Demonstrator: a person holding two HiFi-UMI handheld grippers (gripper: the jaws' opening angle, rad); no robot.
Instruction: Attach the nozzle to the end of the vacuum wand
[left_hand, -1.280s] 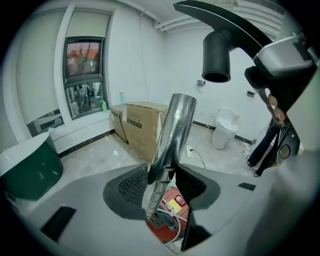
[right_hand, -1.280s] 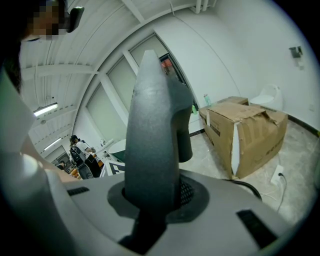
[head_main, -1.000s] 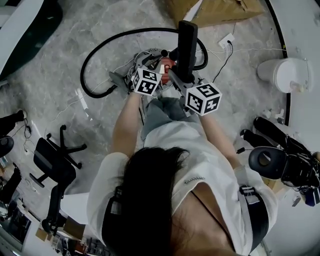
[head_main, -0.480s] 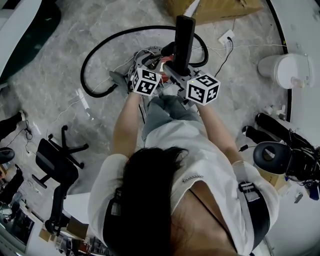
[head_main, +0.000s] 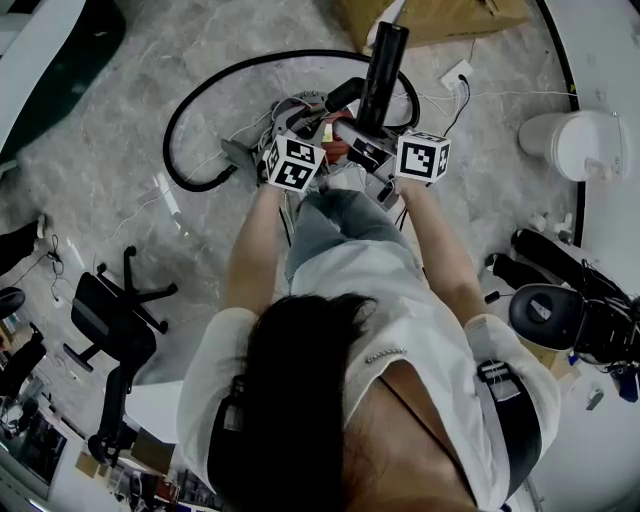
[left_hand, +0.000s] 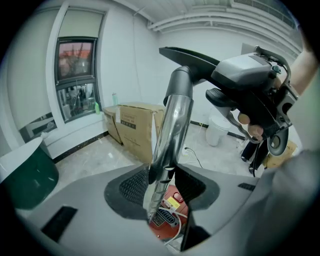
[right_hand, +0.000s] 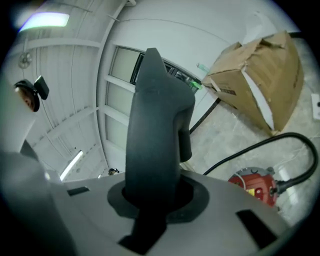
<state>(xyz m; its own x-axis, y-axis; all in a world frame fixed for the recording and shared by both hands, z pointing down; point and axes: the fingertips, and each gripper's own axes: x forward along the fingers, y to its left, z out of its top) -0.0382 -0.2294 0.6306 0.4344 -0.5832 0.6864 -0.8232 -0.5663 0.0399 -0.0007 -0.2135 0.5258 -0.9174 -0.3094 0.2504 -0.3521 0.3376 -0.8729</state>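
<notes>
While left fingers (left_hand: 131, 186) clamp the wand (left_hand: 170, 127), right fingers (right_hand: 197, 196) pinch the nozzle (right_hand: 155, 135) between them.

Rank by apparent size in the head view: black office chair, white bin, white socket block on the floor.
1. black office chair
2. white bin
3. white socket block
All three sit on the floor. The chair and bin lie near the frame's edges, where the wide lens distorts, so their gap is less sure.

The wand (left_hand: 172, 125) is glossy metal, the nozzle (right_hand: 152, 130) matt plastic, the box (right_hand: 260, 75) creased cardboard.
</notes>
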